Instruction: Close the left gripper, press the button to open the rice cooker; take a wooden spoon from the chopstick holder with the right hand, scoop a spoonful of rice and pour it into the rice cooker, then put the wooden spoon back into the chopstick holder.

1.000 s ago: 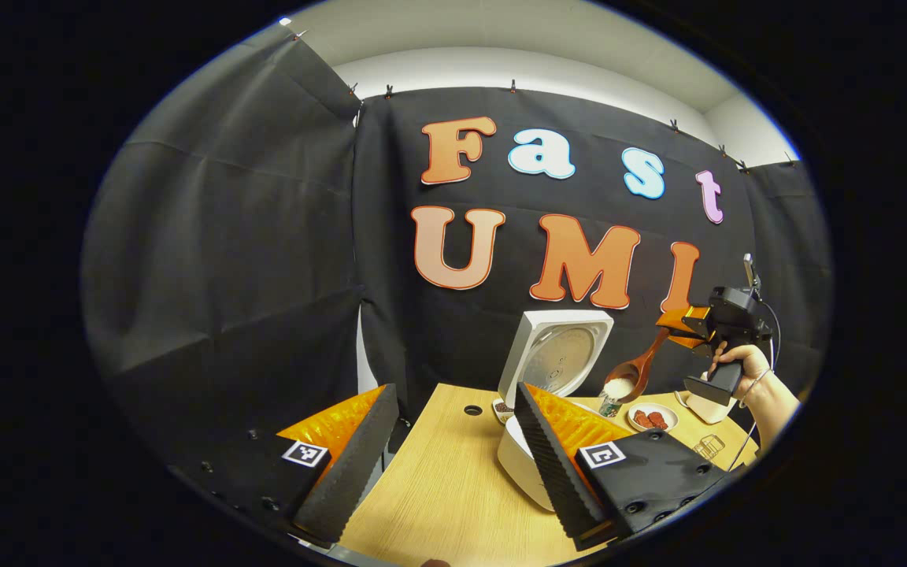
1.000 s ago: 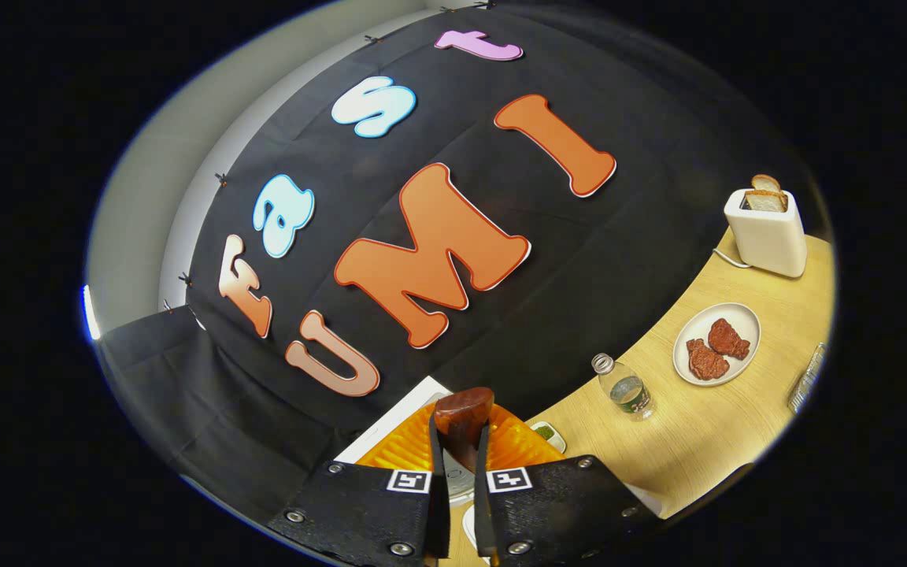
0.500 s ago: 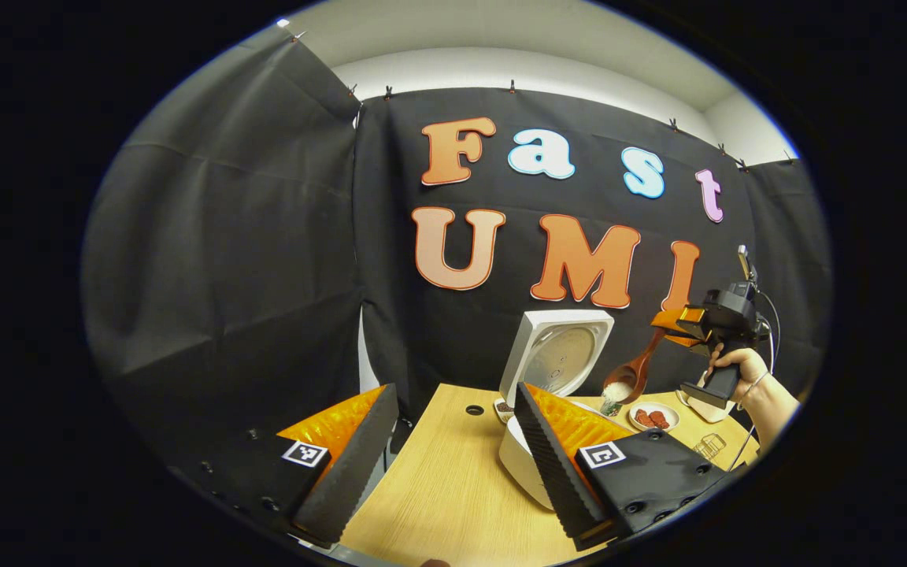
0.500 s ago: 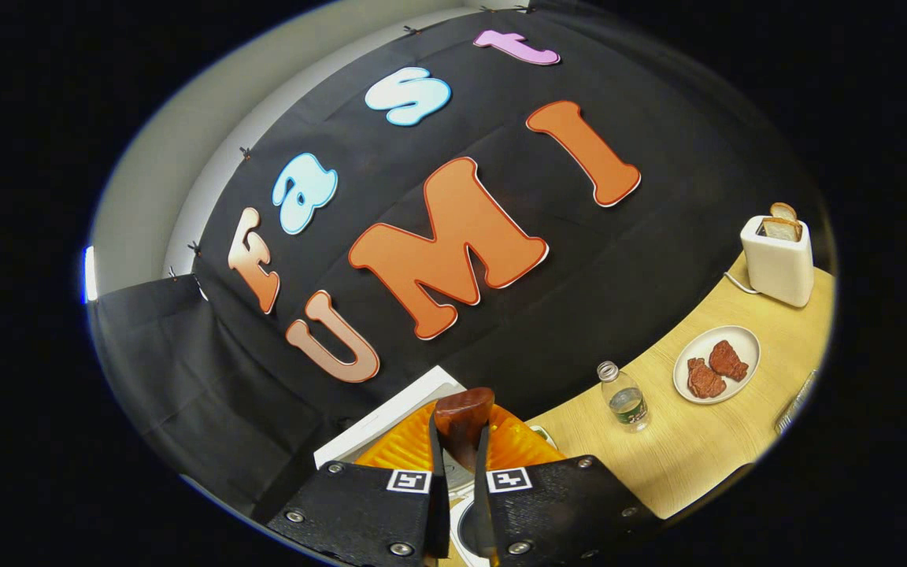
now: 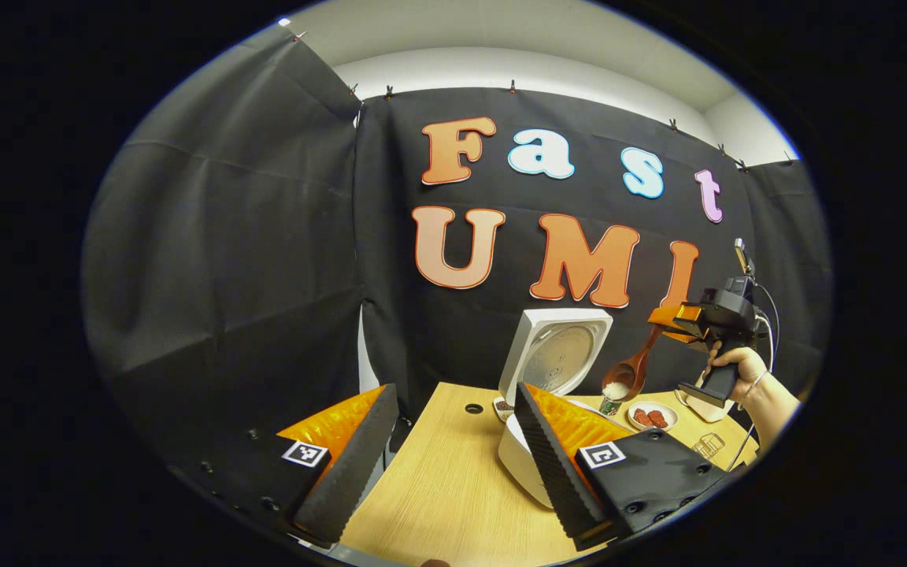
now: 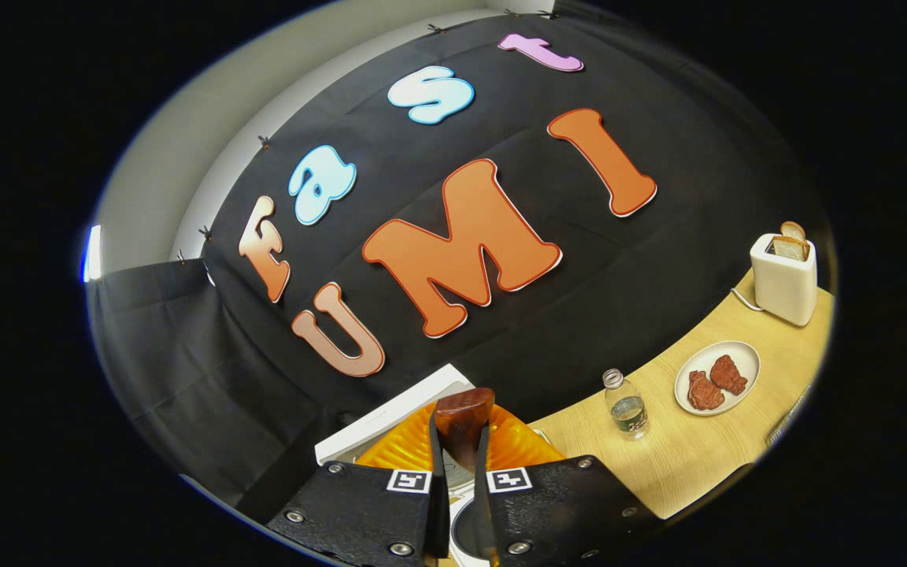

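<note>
The white rice cooker (image 5: 518, 461) stands on the wooden table (image 5: 438, 488) with its lid (image 5: 556, 354) raised upright. My left gripper (image 5: 453, 391) hovers open in front of it, nothing between its fingers. To the right, a hand holds my right gripper (image 5: 668, 324), shut on the handle of a wooden spoon (image 5: 636, 364). The spoon's bowl hangs low with white rice (image 5: 616, 389) in it, just right of the lid. In the right gripper view the right gripper (image 6: 460, 431) clamps the spoon handle (image 6: 463, 411), with the cooker's lid (image 6: 390, 416) and pot rim (image 6: 457, 529) below.
A water bottle (image 6: 627, 405), a plate of red meat pieces (image 6: 717, 378) and a white toaster with bread (image 6: 784, 272) stand along the table to the right. A small dish (image 5: 503, 408) sits beside the cooker, and a round hole (image 5: 474, 409) marks the tabletop.
My right gripper has carried the rice-filled spoon slightly up and toward the cooker; the pot rim now shows under its fingers. The left gripper has stayed still and open.
</note>
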Available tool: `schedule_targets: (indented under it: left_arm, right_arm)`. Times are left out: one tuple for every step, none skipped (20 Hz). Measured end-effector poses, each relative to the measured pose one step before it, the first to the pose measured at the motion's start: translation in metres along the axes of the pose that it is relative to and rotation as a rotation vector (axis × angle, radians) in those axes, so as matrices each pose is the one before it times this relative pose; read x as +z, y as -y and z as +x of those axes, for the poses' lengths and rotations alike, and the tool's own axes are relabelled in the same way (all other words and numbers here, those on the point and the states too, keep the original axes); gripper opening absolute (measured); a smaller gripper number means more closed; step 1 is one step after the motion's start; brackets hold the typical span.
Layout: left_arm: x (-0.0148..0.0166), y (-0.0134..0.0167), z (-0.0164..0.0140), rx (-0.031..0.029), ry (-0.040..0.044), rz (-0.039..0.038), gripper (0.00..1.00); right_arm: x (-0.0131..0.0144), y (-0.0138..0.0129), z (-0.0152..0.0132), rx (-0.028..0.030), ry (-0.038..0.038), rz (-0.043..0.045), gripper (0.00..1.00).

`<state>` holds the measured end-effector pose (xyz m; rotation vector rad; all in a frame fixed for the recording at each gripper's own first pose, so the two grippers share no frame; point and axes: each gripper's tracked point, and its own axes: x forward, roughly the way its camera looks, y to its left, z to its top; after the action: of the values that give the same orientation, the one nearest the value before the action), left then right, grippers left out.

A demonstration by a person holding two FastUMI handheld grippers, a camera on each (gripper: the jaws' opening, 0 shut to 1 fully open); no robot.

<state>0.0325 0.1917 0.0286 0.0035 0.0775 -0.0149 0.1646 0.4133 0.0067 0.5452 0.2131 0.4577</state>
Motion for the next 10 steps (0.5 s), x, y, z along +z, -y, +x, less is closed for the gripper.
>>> schedule_targets:
  left_arm:
    - [-0.00057,-0.00045,-0.00118,0.00150,-0.00046,0.00087,1.00]
    - [0.00057,-0.00050,0.00044,0.00012,-0.00156,0.00011,1.00]
    - [-0.00063,-0.00008,0.00040,0.00026,-0.00168,-0.00071,1.00]
    - [-0.00193,-0.00109,0.00048,-0.00133,-0.00247,-0.00036,1.00]
    - [-0.00029,0.00006,0.00020,-0.00183,-0.00387,0.00148,1.00]
    - [-0.00103,-0.00036,0.00133,0.00112,-0.00132,0.00235,1.00]
    - [-0.00056,-0.00025,0.00133,0.00049,-0.00084,0.00200,1.00]
    - [-0.00075,-0.00112,-0.00071,-0.00103,-0.00029,0.00048,1.00]
    - [0.00005,0.00001,0.00070,-0.00157,-0.00103,-0.00043,1.00]
    - [-0.00076,0.00023,0.00023,-0.00031,0.00015,-0.00053,1.00]
  right_arm:
    - [-0.00109,-0.00063,-0.00055,0.00099,0.00174,-0.01700,0.11]
    - [-0.00014,-0.00215,0.00028,0.00327,0.00244,-0.01829,0.11]
    - [-0.00105,-0.00209,-0.00007,0.00506,0.00214,-0.01750,0.11]
    - [-0.00115,-0.00146,0.00026,0.00578,-0.00056,-0.01743,0.12]
    - [-0.00248,-0.00238,-0.00029,0.00326,0.00088,-0.01971,0.11]
    - [-0.00073,-0.00045,-0.00048,0.00146,0.00252,-0.02448,0.11]
    - [-0.00048,-0.00144,0.00101,0.00380,0.00292,-0.02702,0.12]
    - [-0.00036,-0.00317,0.00056,0.00538,0.00221,-0.02801,0.12]
    - [-0.00088,-0.00296,-0.00056,0.00672,0.00130,-0.02529,0.12]
    - [-0.00127,-0.00414,-0.00032,0.01047,0.00045,-0.02575,0.12]
